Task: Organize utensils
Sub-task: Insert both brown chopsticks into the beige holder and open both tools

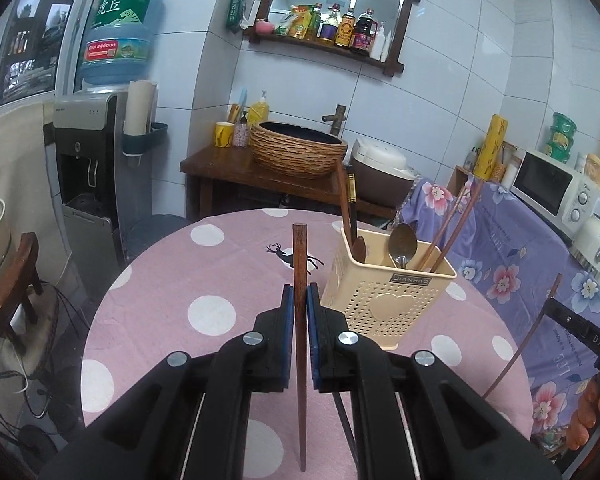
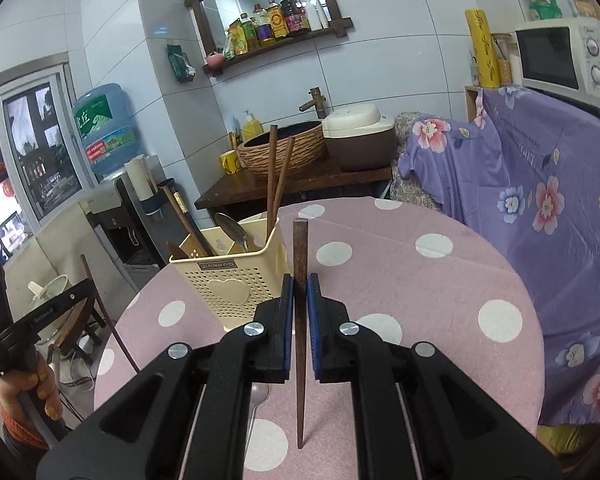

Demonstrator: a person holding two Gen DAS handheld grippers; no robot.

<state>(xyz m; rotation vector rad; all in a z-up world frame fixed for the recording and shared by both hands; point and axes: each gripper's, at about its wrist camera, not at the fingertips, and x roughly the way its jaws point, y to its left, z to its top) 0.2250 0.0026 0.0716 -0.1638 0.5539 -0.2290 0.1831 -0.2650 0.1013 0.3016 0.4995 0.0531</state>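
The left gripper point(image 1: 300, 300) was clamped on a brown wooden chopstick point(image 1: 299, 264) that ran toward twelve o'clock, clear of the pink dotted worktop point(image 1: 204, 280). The right gripper point(image 2: 299, 292) likewise pinched a second chopstick point(image 2: 300, 256). The cream utensil basket point(image 1: 384, 300) stood on the worktop at about two o'clock of the left gripper and ten o'clock of the right, holding a metal spoon point(image 1: 402, 242) and more chopsticks point(image 1: 452, 224), near both held sticks.

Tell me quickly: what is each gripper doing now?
Left gripper: shut on a brown chopstick.
Right gripper: shut on another brown chopstick.
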